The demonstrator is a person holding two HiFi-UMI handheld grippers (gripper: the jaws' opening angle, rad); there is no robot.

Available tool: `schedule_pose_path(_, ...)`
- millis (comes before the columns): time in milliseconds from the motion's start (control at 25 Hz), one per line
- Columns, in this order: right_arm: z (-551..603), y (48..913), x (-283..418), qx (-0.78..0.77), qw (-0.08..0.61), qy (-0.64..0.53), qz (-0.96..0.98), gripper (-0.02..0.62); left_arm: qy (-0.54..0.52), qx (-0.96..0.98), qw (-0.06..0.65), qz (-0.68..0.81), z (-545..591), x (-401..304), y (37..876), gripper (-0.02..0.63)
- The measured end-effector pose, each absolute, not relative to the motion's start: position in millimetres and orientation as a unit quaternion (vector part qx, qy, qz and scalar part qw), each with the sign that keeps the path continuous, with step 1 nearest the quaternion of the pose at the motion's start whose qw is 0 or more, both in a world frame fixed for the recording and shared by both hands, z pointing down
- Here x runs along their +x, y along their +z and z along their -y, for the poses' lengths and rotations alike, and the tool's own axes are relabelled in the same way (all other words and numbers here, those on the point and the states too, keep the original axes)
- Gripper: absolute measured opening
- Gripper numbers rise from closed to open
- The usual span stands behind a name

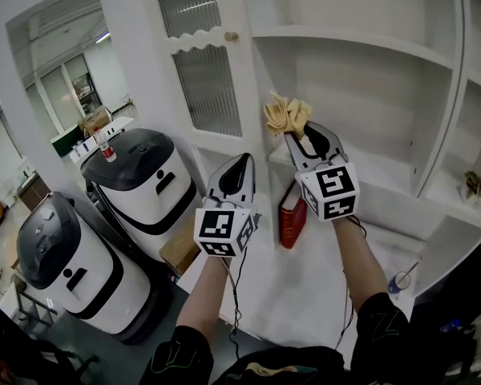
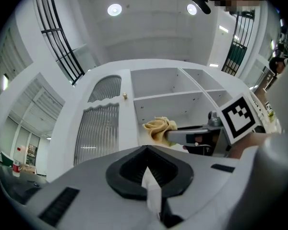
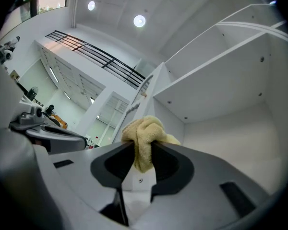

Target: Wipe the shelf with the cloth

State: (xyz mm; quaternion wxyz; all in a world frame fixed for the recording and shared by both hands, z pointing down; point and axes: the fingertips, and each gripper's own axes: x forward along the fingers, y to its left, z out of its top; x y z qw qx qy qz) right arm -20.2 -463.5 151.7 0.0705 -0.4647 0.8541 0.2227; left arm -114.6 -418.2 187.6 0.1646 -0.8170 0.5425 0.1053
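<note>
The right gripper gripped a crumpled yellow terry cloth at the white painted shelf's left end. The left gripper hung nearer, clenched and empty.

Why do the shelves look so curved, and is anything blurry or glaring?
Right gripper view: the wide lens bows the shelf, corners go dark. Left gripper view: ceiling lamp flares white. Head view: evenly lit, the cloth sharp.

Pale yellow cloth, white shelf, red book
</note>
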Motion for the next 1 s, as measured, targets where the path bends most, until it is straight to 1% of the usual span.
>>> schedule_pose_path(320, 496, 98, -16, -0.476, 0.077, 0.256, -0.838, 0.11, 0.118, -0.822, 0.194, -0.523, 417, -103, 158, 0.0)
schedule_pose_path(520, 521, 64, -14, -0.486, 0.084, 0.258, -0.831, 0.11, 0.116, -0.825, 0.206, -0.513, 418, -99, 147, -0.002)
schedule_pose_path(600, 532, 56, -13, -0.496, 0.072, 0.262, -0.825, 0.11, 0.115, -0.825, 0.211, -0.512, 417, -97, 145, -0.002)
schedule_pose_path(720, 551, 50, -16, -0.528, 0.022, 0.287, -0.799, 0.11, 0.113, -0.824, 0.219, -0.511, 415, -99, 139, -0.001)
schedule_pose_path(800, 565, 48, -16, -0.532, 0.004, 0.285, -0.797, 0.11, 0.112, -0.822, 0.223, -0.511, 415, -97, 137, -0.002)
schedule_pose_path(880, 573, 45, -16, -0.532, -0.002, 0.28, -0.799, 0.11, 0.108, -0.821, 0.225, -0.514, 417, -94, 136, -0.001)
schedule_pose_path(1000, 578, 39, -20, -0.529, 0.008, 0.277, -0.802, 0.11, 0.103, -0.82, 0.224, -0.516, 418, -96, 136, 0.0)
